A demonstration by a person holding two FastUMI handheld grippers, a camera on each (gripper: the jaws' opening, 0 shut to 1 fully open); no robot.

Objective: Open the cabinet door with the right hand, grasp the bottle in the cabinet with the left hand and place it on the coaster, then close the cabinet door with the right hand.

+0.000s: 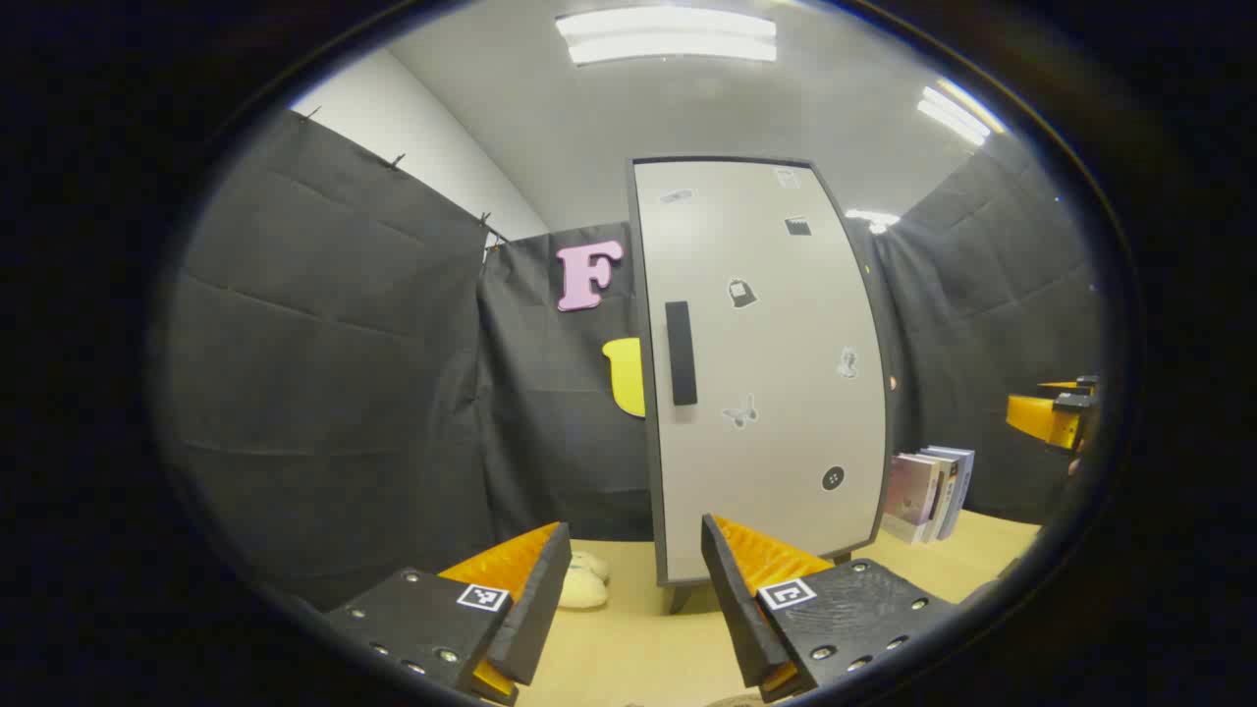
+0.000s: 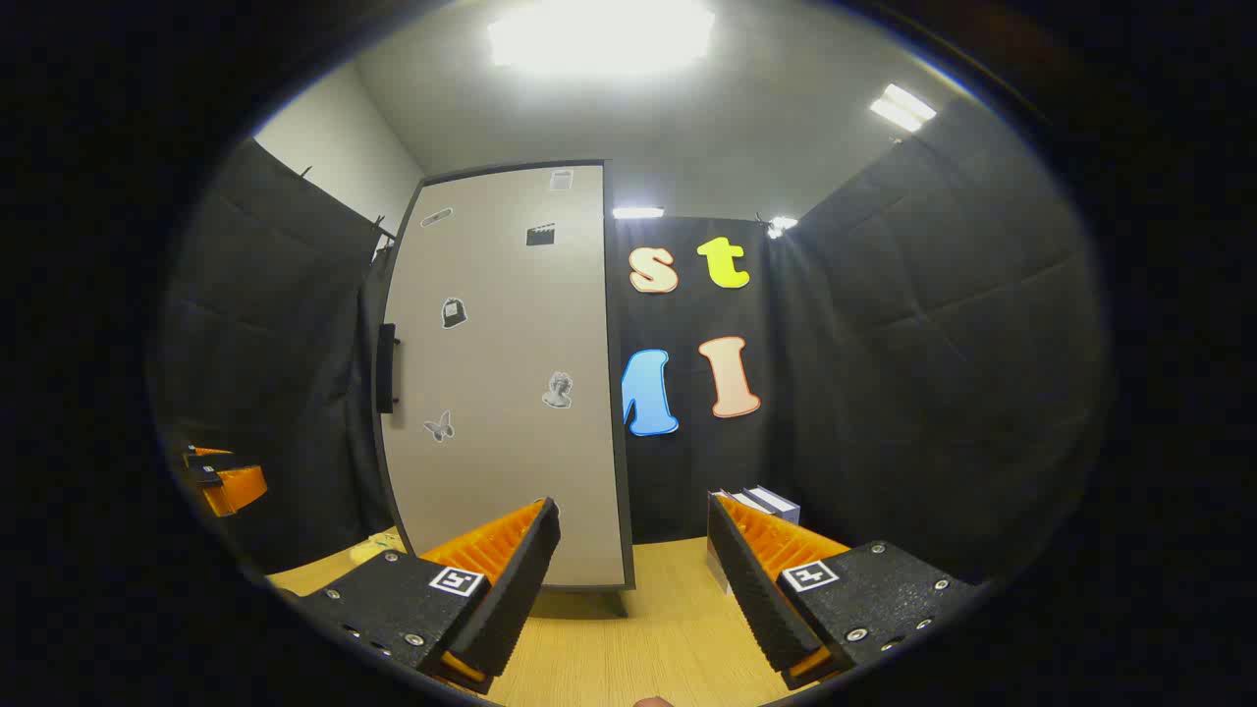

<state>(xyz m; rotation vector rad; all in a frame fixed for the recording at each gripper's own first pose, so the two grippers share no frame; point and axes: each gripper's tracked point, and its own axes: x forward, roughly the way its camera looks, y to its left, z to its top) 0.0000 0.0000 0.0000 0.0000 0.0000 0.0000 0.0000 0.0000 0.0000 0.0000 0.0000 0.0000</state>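
Handle (image 2: 387, 368), a black vertical bar on the closed grey cabinet door (image 2: 501, 373), sits up-left of my right hand-held gripper (image 2: 633, 560); jaws wide open, empty. Left hand-held gripper (image 1: 636, 579) likewise open, empty.

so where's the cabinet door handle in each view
Left gripper view: the handle sits just left of centre, near the closed cabinet door's left edge.
Right gripper view: the handle is left of centre, seen side-on at the door's left edge.
Shared landmark: the butterfly sticker on the door.
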